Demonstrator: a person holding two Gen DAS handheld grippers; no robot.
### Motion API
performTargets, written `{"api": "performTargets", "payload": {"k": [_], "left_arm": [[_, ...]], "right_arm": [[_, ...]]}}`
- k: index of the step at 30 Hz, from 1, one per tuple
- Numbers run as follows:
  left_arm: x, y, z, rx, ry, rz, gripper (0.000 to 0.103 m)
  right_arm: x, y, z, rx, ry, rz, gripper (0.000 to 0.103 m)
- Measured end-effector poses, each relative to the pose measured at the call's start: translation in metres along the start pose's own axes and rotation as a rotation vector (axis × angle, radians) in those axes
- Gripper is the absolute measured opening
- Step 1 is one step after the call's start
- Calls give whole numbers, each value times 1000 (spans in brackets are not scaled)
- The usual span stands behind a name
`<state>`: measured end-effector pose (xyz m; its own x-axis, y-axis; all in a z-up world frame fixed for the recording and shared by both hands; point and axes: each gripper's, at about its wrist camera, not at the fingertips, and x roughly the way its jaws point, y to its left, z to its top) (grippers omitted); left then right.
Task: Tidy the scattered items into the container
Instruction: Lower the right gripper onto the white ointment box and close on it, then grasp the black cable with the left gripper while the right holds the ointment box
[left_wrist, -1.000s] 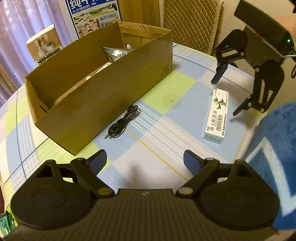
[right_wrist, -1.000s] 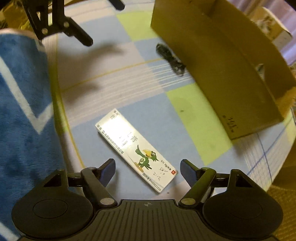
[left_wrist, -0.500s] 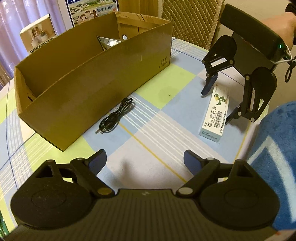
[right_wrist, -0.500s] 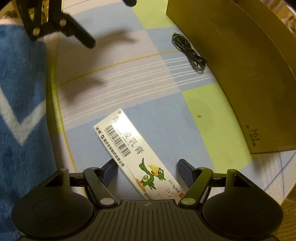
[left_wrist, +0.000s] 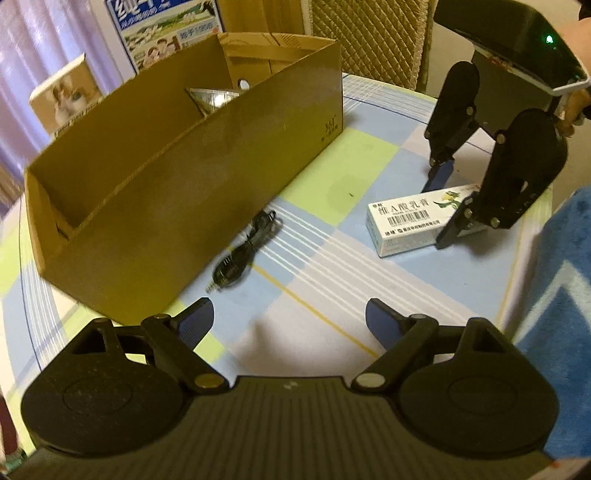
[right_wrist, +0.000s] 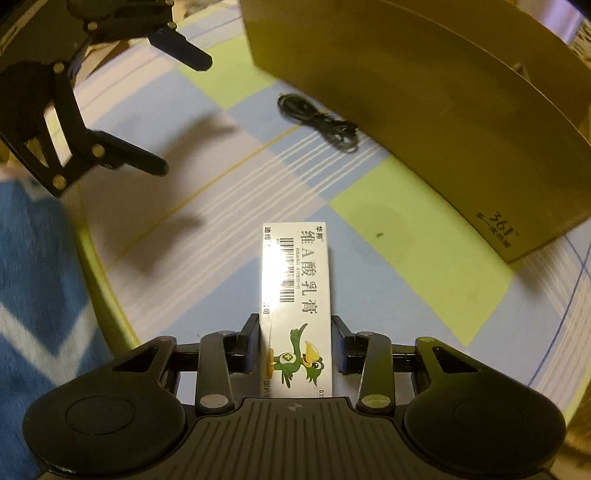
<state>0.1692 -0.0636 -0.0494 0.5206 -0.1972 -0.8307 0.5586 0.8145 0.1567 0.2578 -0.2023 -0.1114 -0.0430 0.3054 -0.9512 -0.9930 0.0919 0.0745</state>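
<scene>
Two tools: both show over the checked worktop (left_wrist: 369, 280), one in each hand.
Right tool (right_wrist: 295, 341): points steeply down over the white ointment box (right_wrist: 297, 291); its jaws are closing, the box lies between them, and the pads sit against its long sides.
Left tool (left_wrist: 288, 321): jaws stand wide apart with nothing between them, over bare cloth.
Ointment box: lies flat on the worktop near its edge, well apart from the cardboard box (left_wrist: 207, 184).
Black cable (left_wrist: 243, 251): coiled on the worktop just beside the cardboard box's long wall.
Cardboard box: open at the top, with a silvery wedge-shaped item (left_wrist: 210, 98) showing inside near its far end.
Blue fabric (left_wrist: 565, 295): fills the edge of both views beside the worktop.
</scene>
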Motion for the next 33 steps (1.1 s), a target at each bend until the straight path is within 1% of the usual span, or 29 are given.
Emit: {"api": "performTargets", "payload": {"k": [5,7,9,10,11,12,15,18,22,26,28,33], "left_arm": [[18,10,12,26,-2,-2,76],[27,15,16,31,-7,2,74],[35,17,20,55,-14,17,67],[39,17,21,68,-16,23,66],[43,18,23,77,-12,23,64],[47,19,24,86,-10,18,61],[60,21,26,96,-2,11,57],[69,23,27,83,-1,8,57],[79,26,28,41,5,6,57],[84,32,27,-21,11,0,51],[84,33,26,-29,18,1,47],[74,34,23,-38,60,-2,26]], "right_arm": [[-2,-4,2,76,-32,-18,36],[-4,-9,2,103,-47,-17,36],[-6,-13,2,129,-60,-23,36],[-8,-16,3,142,-67,-25,36],[-9,-18,3,153,-73,-26,36],[-10,-20,4,163,-78,-27,36],[-12,-26,5,185,-85,-35,36],[-12,-29,7,194,-93,-34,36],[-15,-33,9,215,-107,-34,36],[-14,-36,12,239,-116,-50,36],[-15,-38,12,259,-122,-57,36],[-18,-38,11,291,-142,-73,36]]}}
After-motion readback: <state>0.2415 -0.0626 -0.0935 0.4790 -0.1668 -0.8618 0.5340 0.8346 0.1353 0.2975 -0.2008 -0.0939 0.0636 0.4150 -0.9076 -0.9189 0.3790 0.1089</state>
